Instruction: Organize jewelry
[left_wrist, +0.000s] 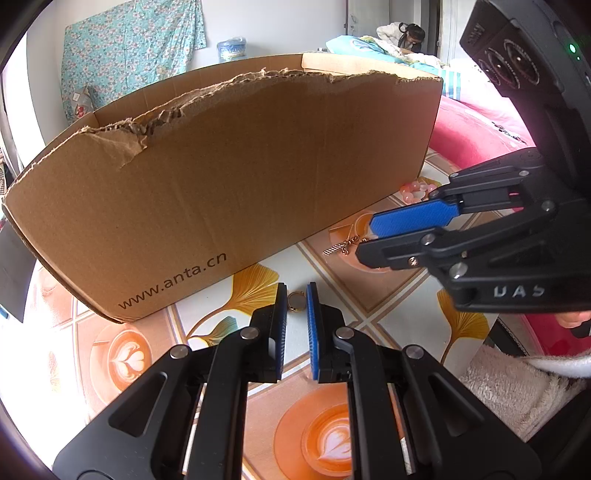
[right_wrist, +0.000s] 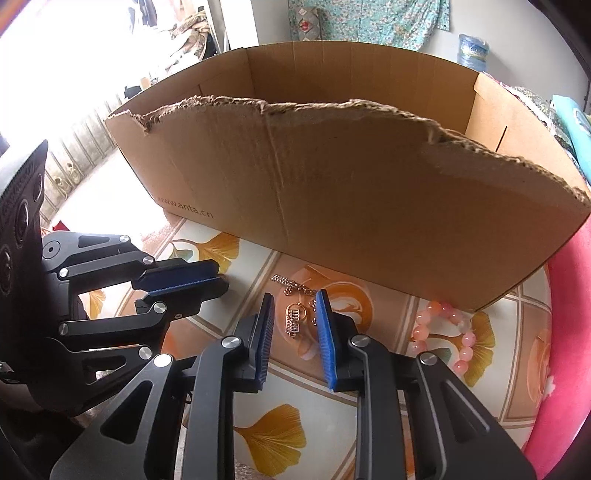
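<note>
Both wrist views angled down, close, sharing cardboard box (left_wrist: 229, 177)

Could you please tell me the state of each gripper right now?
Left gripper: closed on gold ring.
Right gripper: open, gold chain lying between jaws.

A lived-in bedroom in a home — that's where I'm working.

From my left camera I see a bed (left_wrist: 373, 46) with rumpled teal bedding at the back and a person (left_wrist: 400, 35) bent over it. A floral cloth (left_wrist: 129, 51) hangs on the pale wall, a water jug (left_wrist: 232, 48) stands below it, and pink bedding (left_wrist: 476, 129) lies close by. My table (right_wrist: 280, 435) wears a vinyl cover printed with ginkgo leaves and latte cups — plainly household stuff, as is the torn cardboard box (right_wrist: 332, 199) on it.
</note>
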